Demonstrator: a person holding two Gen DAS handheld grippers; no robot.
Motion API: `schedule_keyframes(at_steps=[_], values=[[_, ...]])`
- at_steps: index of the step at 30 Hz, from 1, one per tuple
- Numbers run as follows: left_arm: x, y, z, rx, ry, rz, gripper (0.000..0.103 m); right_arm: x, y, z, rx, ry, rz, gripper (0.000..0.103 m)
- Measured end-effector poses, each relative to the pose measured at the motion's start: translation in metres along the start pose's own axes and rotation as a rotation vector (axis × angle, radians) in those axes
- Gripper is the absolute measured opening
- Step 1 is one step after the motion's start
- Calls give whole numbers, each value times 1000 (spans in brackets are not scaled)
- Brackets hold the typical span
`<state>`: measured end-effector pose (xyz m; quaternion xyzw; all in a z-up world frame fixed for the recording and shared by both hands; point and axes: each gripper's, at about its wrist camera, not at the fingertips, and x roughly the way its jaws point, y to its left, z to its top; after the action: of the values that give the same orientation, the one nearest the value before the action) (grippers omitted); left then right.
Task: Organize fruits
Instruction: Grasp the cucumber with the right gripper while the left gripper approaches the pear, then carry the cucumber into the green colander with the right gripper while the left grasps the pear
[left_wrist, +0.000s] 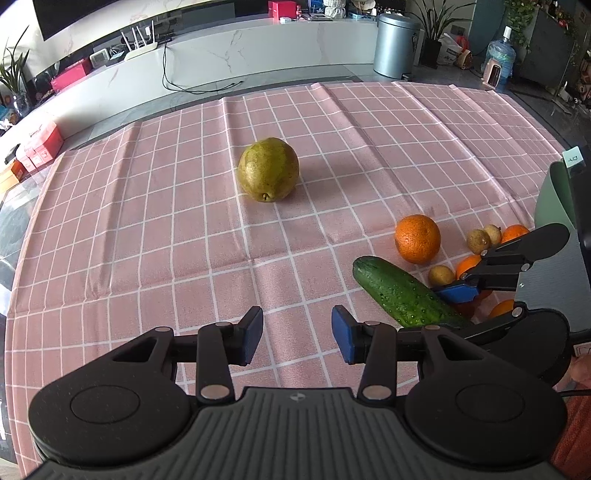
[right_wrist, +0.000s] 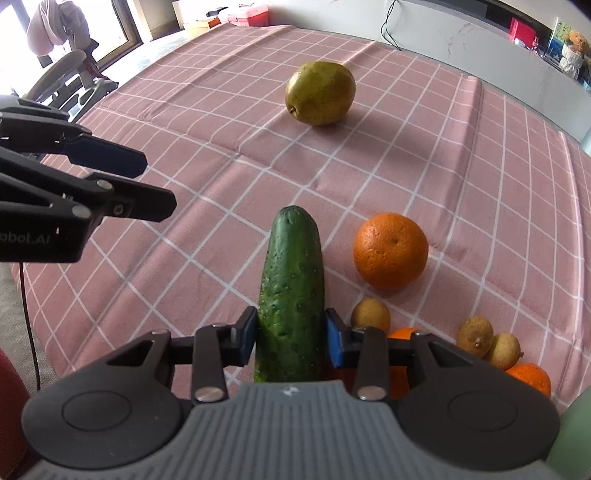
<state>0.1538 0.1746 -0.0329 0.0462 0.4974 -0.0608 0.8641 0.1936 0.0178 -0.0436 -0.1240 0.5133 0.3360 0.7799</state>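
My right gripper (right_wrist: 291, 341) is shut on a green cucumber (right_wrist: 291, 291), which points forward over the pink checked tablecloth (right_wrist: 184, 110); it also shows in the left wrist view (left_wrist: 399, 291). My left gripper (left_wrist: 297, 334) is open and empty, low over the cloth, to the left of the cucumber. A green-yellow pear (left_wrist: 268, 169) lies ahead of it, also seen in the right wrist view (right_wrist: 320, 92). A large orange (right_wrist: 390, 250) sits right of the cucumber. Small oranges (right_wrist: 532, 376) and small yellow-brown fruits (right_wrist: 474, 334) lie at the right.
A green container (left_wrist: 554, 199) stands at the table's right edge. A white counter (left_wrist: 258, 40) and a metal bin (left_wrist: 397, 44) stand beyond the table's far edge. A chair (right_wrist: 66, 81) is off the table's left side.
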Motion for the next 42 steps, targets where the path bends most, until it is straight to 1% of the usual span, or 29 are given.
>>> schedule_keyframes(at_steps=[6, 9, 14, 17, 18, 22, 24, 27, 30, 33, 36, 38, 42], values=[[2, 8, 3, 12, -7, -12, 53, -1, 3, 1, -12, 15, -6, 34], [3, 11, 7, 32, -19, -14, 53, -11, 2, 0, 8, -7, 16, 34], [3, 13, 21, 84, -61, -2, 59, -48, -2, -8, 69, -90, 64, 34], [7, 13, 35, 114, -100, 3, 67, -76, -11, -16, 126, -141, 88, 34], [8, 13, 39, 121, -110, 0, 71, -86, -15, -18, 143, -158, 89, 34], [22, 15, 58, 134, -135, -37, 75, -134, -36, -27, 219, -237, 74, 34], [31, 17, 68, 125, -133, -50, 79, -156, -50, -30, 252, -267, 52, 34], [46, 19, 82, 118, -131, -48, 81, -187, -72, -37, 306, -304, -8, 34], [63, 23, 95, 97, -113, -24, 81, -211, -98, -45, 345, -334, -95, 34], [78, 26, 103, 75, -90, -10, 81, -225, -122, -55, 379, -338, -205, 34], [91, 27, 109, 48, -62, -15, 81, -224, -151, -66, 432, -324, -276, 34], [97, 28, 110, 27, -49, -26, 81, -216, -169, -75, 467, -301, -302, 34], [106, 26, 114, 7, -29, 1, 81, -190, -197, -90, 543, -230, -296, 34]])
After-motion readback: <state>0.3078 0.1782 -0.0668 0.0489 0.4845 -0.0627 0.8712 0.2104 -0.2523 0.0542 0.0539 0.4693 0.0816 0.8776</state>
